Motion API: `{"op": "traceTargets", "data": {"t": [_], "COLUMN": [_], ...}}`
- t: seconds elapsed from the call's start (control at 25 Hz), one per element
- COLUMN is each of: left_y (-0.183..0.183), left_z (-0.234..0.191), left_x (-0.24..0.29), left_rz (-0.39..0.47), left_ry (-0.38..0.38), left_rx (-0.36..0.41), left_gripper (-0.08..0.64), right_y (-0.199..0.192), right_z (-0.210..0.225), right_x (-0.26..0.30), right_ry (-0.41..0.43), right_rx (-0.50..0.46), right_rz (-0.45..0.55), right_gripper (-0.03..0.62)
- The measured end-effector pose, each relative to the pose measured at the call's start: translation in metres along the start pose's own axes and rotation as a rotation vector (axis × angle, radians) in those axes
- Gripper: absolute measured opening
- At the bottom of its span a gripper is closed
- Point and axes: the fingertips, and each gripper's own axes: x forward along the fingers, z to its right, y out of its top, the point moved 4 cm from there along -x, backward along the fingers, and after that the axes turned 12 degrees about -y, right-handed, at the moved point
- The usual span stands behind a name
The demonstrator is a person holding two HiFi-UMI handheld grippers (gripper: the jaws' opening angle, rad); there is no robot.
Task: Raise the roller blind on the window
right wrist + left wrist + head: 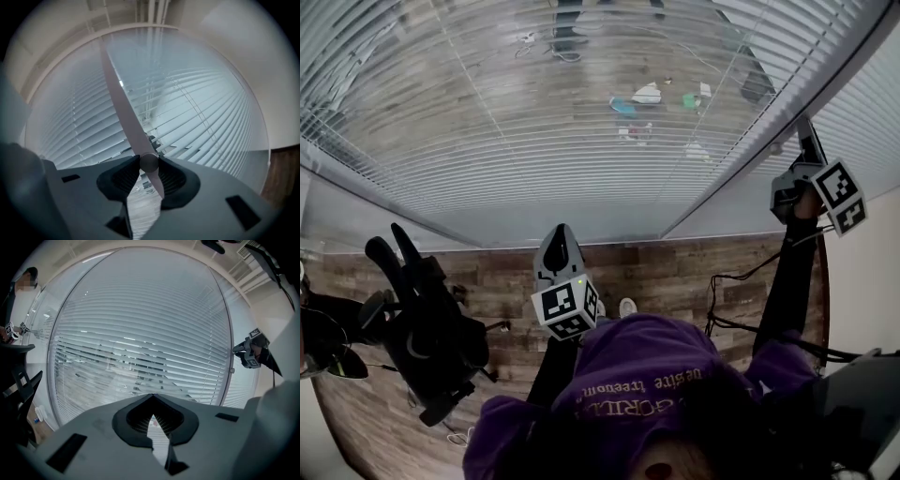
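The slatted blind (534, 112) is spread over the window ahead. At its right side, a thin rod (123, 103) is pinched by the right gripper (149, 163). The left gripper (152, 396) is closed on nothing.

The wood-plank floor (694, 272) carries bulky black equipment (431, 342) at left, a small white object (626, 306), and loose black cables (724, 298) at right.

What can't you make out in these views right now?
Lower end of the rod: right gripper view, behind the body of the right gripper.
Top rail of the blind: head view, cut off by the top edge.
Any pull cord: too thin among the slats, every view.
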Motion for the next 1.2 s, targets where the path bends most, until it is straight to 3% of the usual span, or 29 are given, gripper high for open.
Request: {"op": "traceTargets", "data": {"t": [0.16,0.24,0.32,0.48,0.56,0.84,0.92,1.0,1.2], "left_y": [0.0,-0.001,-0.002,-0.003,-0.003,0.001,0.001,0.001,0.002], "left_z": [-0.002,-0.003,-0.004,-0.005,-0.004,-0.005,-0.005,-0.005,-0.005], "left_x": [-0.001,-0.002,-0.003,-0.005,-0.005,-0.006,-0.006,-0.006,-0.004], "left_rz": [0.0,-0.001,-0.001,-0.004,-0.005,-0.001,-0.002,-0.003,-0.003], "left_ry": [0.006,0.006,0.006,0.005,0.003,0.002,0.005,0.006,0.005], "left_rx": [-0.005,-0.005,-0.005,-0.006,-0.003,0.006,0.006,0.007,0.008], "left_gripper": [0.002,0.002,0.002,0.002,0.002,0.002,0.002,0.002,0.002], "right_y": [0.001,0.001,0.0,-0.005,-0.007,-0.007,-0.007,-0.006,-0.002], "right_z": [0.002,0.002,-0.001,-0.007,-0.006,-0.01,-0.01,-0.008,-0.006], "right_x": [0.001,0.0,-0.001,-0.006,-0.005,-0.003,-0.003,-0.003,-0.004], "right_ry": [0.017,0.018,0.001,-0.066,-0.079,-0.072,-0.08,-0.075,-0.04], "right_rx": [0.124,0.082,-0.068,-0.459,-0.592,-0.811,-0.82,-0.763,-0.437], "right_rz": [-0.014,-0.001,0.023,0.084,0.097,0.127,0.13,0.114,0.057], "right_gripper": [0.124,0.124,0.126,0.126,0.126,0.125,0.125,0.124,0.124]}}
